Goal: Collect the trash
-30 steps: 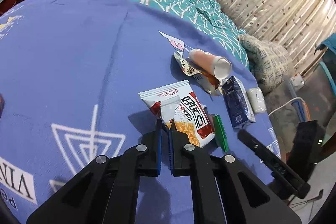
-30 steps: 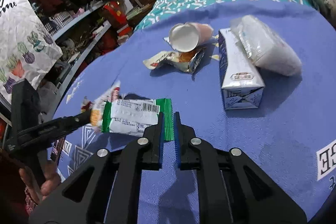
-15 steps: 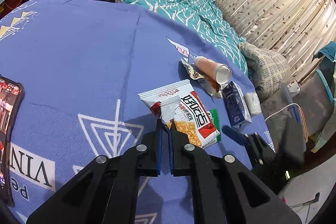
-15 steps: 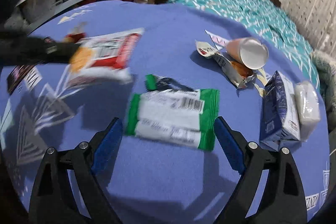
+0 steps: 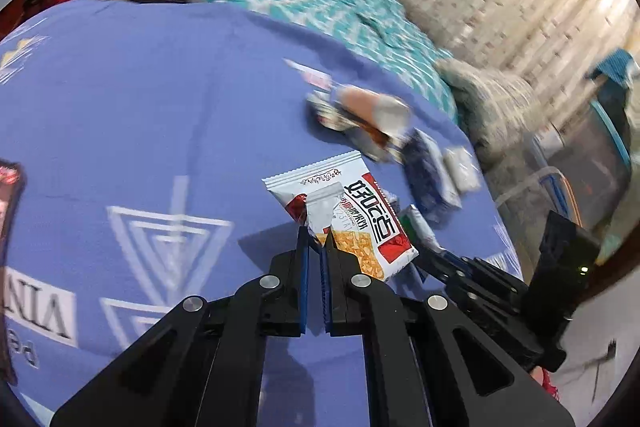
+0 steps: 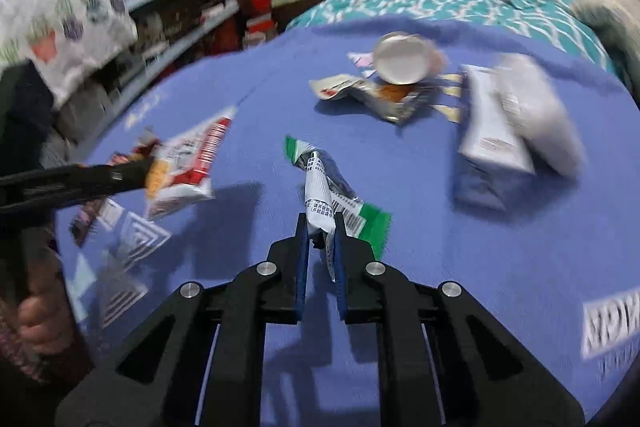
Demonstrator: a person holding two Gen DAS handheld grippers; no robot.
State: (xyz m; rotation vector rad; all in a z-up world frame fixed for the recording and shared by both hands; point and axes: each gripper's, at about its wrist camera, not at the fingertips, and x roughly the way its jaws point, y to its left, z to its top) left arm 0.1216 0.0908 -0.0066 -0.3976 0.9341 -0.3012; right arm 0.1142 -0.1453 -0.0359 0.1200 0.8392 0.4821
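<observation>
We are gripping the green wrapper (image 6: 326, 201) with the right gripper (image 6: 320, 227), jaws having just snapped closed on it, left gripper (image 5: 314, 237) clamping the red snack packet (image 5: 352, 211), both lifting off the blue cloth (image 6: 460, 267), cup (image 6: 400, 63) and carton (image 6: 490, 131) lying farther back.

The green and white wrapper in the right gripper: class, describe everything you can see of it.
The green and white wrapper is a thin, crinkly plastic-looking snack packet, white in the middle with a barcode and green at both ends. It is crumpled and bunched lengthwise, pinched between the shut blue pads of the right gripper. One green end sticks out beyond the fingertips, the other flares beside them. It hangs above the blue cloth.
</observation>
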